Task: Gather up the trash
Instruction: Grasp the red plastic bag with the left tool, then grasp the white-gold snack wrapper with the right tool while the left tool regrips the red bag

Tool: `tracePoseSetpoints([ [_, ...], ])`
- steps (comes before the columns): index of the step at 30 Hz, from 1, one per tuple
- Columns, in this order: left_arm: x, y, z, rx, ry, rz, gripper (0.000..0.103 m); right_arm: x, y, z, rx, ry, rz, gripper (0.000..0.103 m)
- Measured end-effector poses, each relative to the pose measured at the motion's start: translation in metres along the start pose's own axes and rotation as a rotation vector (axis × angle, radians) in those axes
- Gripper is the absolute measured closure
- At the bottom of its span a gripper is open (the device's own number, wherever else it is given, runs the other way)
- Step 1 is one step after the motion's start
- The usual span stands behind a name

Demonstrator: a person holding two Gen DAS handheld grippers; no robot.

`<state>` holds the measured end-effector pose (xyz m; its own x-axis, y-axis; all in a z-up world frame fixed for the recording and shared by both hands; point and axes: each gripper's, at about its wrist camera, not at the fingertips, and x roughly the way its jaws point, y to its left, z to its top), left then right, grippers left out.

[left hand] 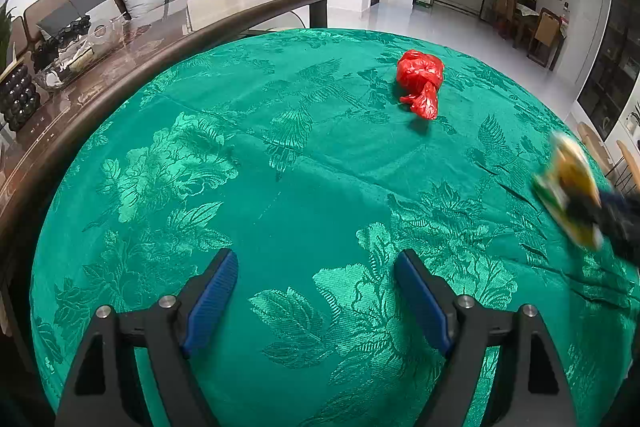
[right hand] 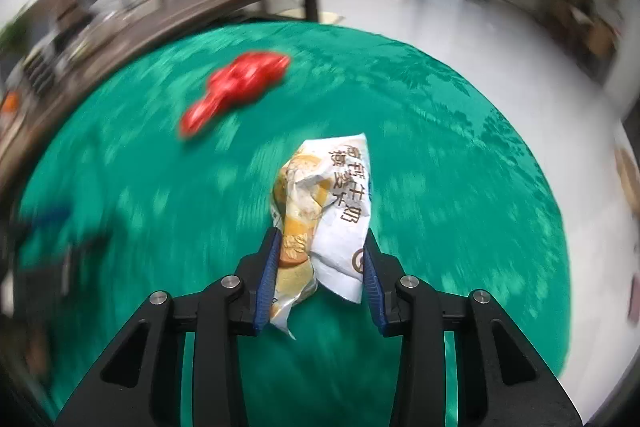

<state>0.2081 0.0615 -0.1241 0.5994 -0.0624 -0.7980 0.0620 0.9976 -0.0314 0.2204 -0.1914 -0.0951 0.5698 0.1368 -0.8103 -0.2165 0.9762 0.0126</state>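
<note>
Crumpled wrapper (right hand: 320, 223) clamped in right gripper (right hand: 320, 267) fingers, red bag (left hand: 420, 81) blurred there, left gripper (left hand: 316, 279) fingers apart

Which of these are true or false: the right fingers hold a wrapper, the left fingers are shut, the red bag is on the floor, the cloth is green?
1. The right gripper clamps a crumpled white and yellow printed wrapper. True.
2. The left gripper is shut. False: its fingers stand wide apart, holding nothing.
3. The knotted red plastic bag lies on the floor. False: it rests on the table.
4. The patterned tablecloth is green. True.
</note>
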Motion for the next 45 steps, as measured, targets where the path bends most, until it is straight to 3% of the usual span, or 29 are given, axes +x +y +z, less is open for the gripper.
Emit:
tracePoseSetpoints([
  [2, 0.0, 0.0, 0.0, 0.0, 0.0, 0.001, 0.019, -0.011, 0.0, -0.021, -0.028, -0.011, 0.014, 0.063],
  [5, 0.0, 0.0, 0.0, 0.0, 0.0, -0.002, 0.019, -0.021, 0.0, -0.043, -0.031, -0.062, 0.02, 0.055],
  [7, -0.001, -0.001, 0.0, 0.003, 0.0, -0.012, 0.019, -0.023, -0.001, -0.05, -0.025, -0.075, 0.028, 0.038],
  [13, -0.006, -0.015, 0.022, 0.051, 0.012, -0.128, 0.019, -0.022, -0.003, -0.058, 0.0, -0.06, 0.072, 0.014],
  [17, 0.008, -0.03, 0.061, 0.063, 0.012, -0.174, 0.019, -0.017, -0.005, -0.061, 0.023, -0.035, 0.059, 0.008],
  [22, 0.049, -0.055, 0.109, 0.094, 0.032, -0.184, 0.019, -0.012, 0.009, -0.061, -0.044, -0.003, -0.005, 0.002],
  [27, 0.096, -0.07, 0.138, 0.103, 0.05, -0.135, 0.019, -0.012, 0.006, -0.061, -0.034, -0.001, 0.0, 0.001],
  [32, 0.11, -0.075, 0.142, 0.151, 0.006, -0.115, 0.021, -0.011, 0.005, -0.061, -0.03, 0.0, 0.001, 0.0],
  [34, 0.107, -0.073, 0.142, 0.145, -0.016, -0.132, 0.053, -0.01, 0.005, -0.061, -0.029, 0.0, 0.001, 0.0],
  [35, 0.104, -0.071, 0.141, 0.138, -0.019, -0.142, 0.061, -0.01, 0.005, -0.061, -0.029, 0.0, 0.001, 0.0],
  [39, 0.082, -0.055, 0.126, 0.074, -0.01, -0.143, 0.062, -0.011, 0.005, -0.061, -0.03, 0.0, 0.002, 0.0],
  [45, 0.008, -0.04, 0.052, 0.087, 0.014, -0.094, 0.062, -0.011, 0.005, -0.061, -0.029, 0.0, 0.002, 0.0],
])
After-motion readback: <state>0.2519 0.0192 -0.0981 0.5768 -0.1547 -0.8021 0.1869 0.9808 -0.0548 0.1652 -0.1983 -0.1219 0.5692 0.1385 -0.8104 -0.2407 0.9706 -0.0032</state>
